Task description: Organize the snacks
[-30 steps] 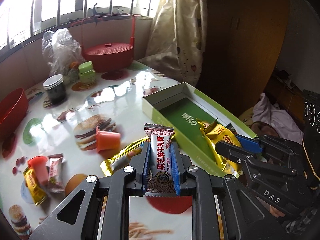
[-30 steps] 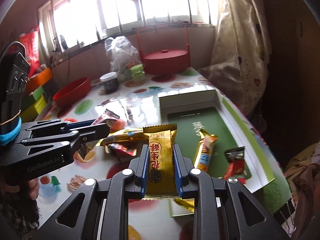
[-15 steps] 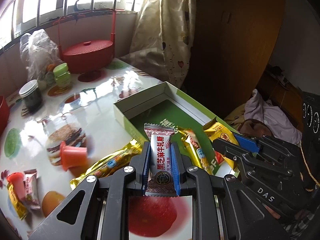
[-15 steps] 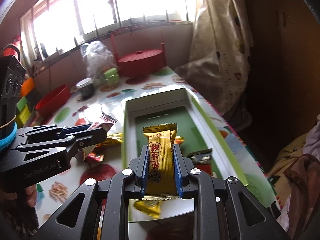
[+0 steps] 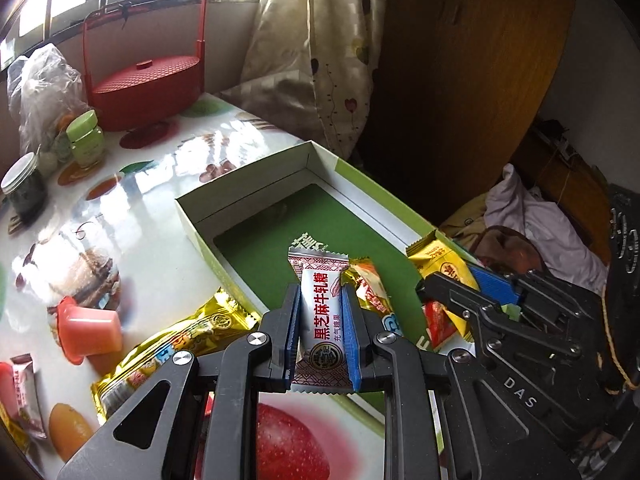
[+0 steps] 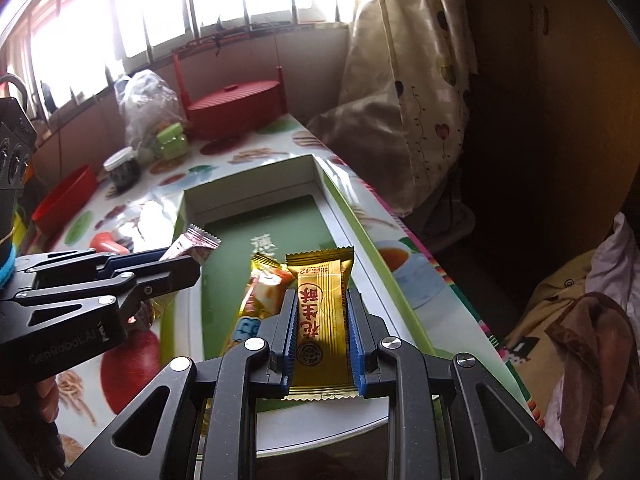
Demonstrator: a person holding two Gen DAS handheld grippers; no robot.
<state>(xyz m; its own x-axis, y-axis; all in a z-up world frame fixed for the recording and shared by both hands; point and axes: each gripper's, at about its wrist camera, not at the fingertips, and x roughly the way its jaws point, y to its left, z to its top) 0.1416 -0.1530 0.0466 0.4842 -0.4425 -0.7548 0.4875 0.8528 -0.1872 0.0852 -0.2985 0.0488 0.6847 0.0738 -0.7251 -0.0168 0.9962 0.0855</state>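
Observation:
My left gripper (image 5: 320,300) is shut on a white and red nougat candy (image 5: 322,312), held above the near end of the green and white box (image 5: 248,178). My right gripper (image 6: 322,304) is shut on a yellow peanut candy (image 6: 322,312), also over the box (image 6: 340,204). Each gripper shows in the other's view: the right one (image 5: 448,280) at the right, the left one (image 6: 188,264) at the left. A gold bar (image 6: 260,292) and a red packet (image 5: 438,320) lie inside the box.
On the fruit-print table, left of the box, lie a long gold snack bar (image 5: 168,348), a pink jelly cup (image 5: 88,328) and small packets (image 5: 24,384). Behind stand a red lidded basket (image 5: 144,88), jars (image 5: 86,140), a plastic bag (image 5: 44,88) and a red bowl (image 6: 66,200). The table edge runs along the box's right side.
Both grippers have moved right and forward, from above the table beside the box to above the box's near end, each still holding its candy.

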